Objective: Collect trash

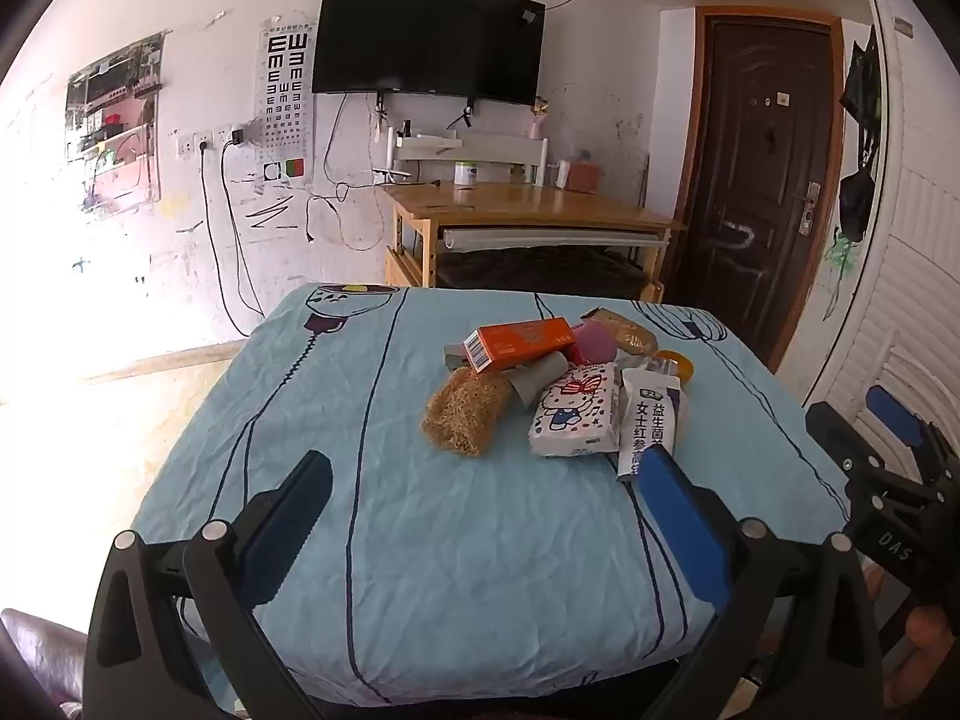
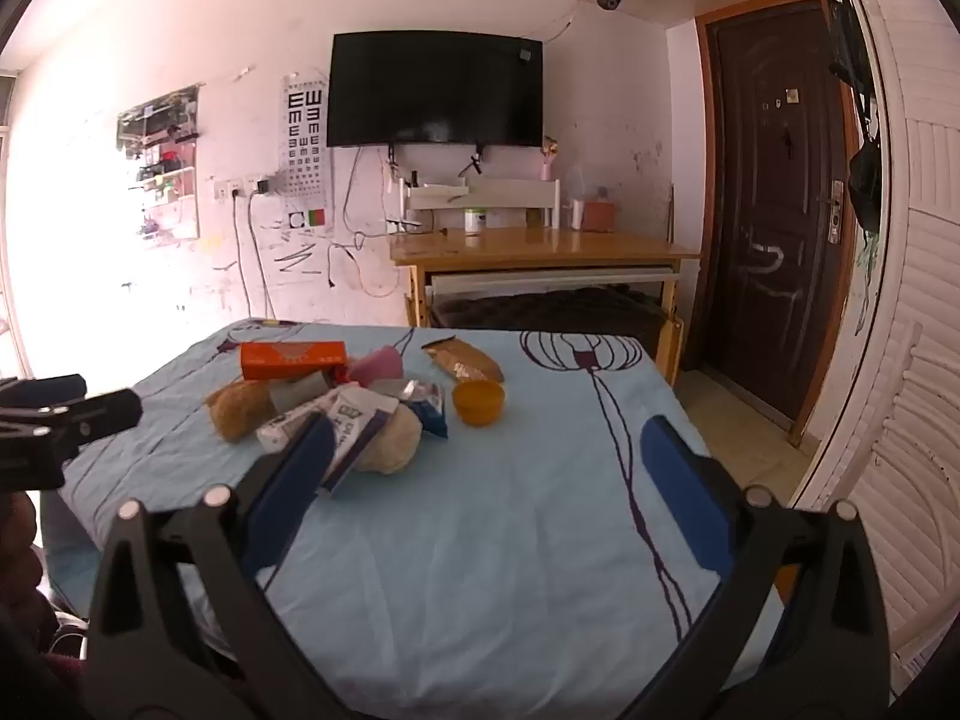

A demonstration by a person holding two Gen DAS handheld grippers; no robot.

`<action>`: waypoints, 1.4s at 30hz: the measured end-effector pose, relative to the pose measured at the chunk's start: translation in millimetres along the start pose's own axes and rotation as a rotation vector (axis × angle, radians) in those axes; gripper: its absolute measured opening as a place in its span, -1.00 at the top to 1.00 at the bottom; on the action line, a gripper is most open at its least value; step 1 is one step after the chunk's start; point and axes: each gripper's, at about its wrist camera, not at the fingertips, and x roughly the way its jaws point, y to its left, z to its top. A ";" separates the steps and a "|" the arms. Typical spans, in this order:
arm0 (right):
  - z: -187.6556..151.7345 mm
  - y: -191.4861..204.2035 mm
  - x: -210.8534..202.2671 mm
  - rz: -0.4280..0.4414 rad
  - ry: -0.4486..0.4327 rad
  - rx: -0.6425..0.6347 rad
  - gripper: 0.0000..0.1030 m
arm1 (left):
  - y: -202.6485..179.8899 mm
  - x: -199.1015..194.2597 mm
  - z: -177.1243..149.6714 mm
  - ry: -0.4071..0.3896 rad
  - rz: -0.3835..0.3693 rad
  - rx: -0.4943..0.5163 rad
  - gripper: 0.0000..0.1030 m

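The orange box (image 1: pixel 521 342) half-hides a pink item (image 1: pixel 594 341).

Much of the trash pile stayed hidden or unreadable.

The grey tube (image 1: pixel 540 381) lay half buried under the orange box (image 1: pixel 521 343), and the pink thing (image 1: pixel 595 343) behind it could not be identified. The right hand-held gripper (image 1: pixel 900 444) was cut off by the left view's edge. Small print on the white sachet (image 1: pixel 651 420) was unreadable; the window side was washed out.
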 end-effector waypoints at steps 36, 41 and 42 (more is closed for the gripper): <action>-0.6 3.6 1.4 0.001 -0.006 0.001 -0.91 | 1.1 6.9 -3.9 0.023 -0.009 -0.006 -0.87; -0.6 3.7 1.4 0.000 -0.007 0.001 -0.91 | 1.2 6.5 -3.8 0.025 -0.009 -0.006 -0.87; -0.4 3.5 1.3 0.001 -0.007 0.001 -0.91 | 1.2 6.6 -3.9 0.025 -0.008 -0.006 -0.87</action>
